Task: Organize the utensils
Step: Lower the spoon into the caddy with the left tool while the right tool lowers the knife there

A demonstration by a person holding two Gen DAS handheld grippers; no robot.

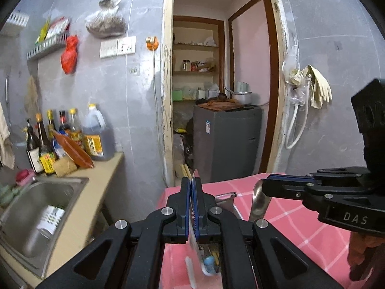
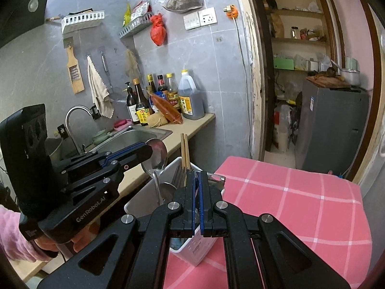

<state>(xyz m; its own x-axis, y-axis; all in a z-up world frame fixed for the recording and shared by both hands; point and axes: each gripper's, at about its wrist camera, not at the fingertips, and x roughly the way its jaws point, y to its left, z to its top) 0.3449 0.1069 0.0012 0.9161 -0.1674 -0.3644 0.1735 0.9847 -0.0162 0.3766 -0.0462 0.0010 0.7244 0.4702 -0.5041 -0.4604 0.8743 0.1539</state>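
My left gripper is shut on the bowl of a steel spoon, whose handle hangs down into the white utensil holder on the pink checked table. In the right wrist view the left gripper reaches in from the left over the holder. My right gripper is shut on the handle of a utensil standing in the holder; in the left wrist view this gripper pinches a steel spoon handle. Chopsticks, a fork and another spoon also stand in the holder.
A steel sink with tap sits left of the table, with sauce bottles on the beige counter behind it. The pink checked tablecloth spreads to the right. A doorway with a grey appliance lies behind.
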